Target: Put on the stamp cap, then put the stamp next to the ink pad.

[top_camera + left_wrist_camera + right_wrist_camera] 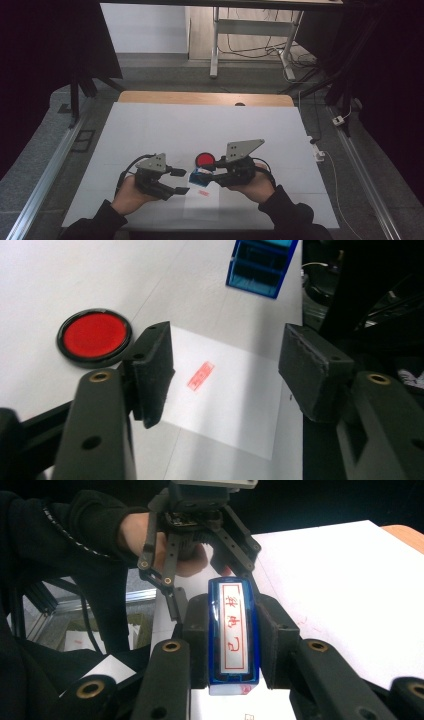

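Observation:
A blue stamp [233, 635] with a white label of red characters stands between the pads of my right gripper [233, 677], which is shut on it. In the high view the stamp [198, 176] hangs just above the far edge of a white paper sheet [202, 204]. The sheet [235, 405] bears a small red imprint [200, 375]. My left gripper [230, 372] is open above the sheet, its jaws on either side of the imprint. In the high view the left gripper [186, 181] sits just left of the stamp. A round red ink pad [204, 159] in a black rim lies beyond both grippers.
The white table [200, 125] has free room across its far half and at both sides. A wooden edge [205, 98] runs along the back. Metal rails [45, 175] flank the table, and a desk frame with cables [260, 50] stands on the floor beyond.

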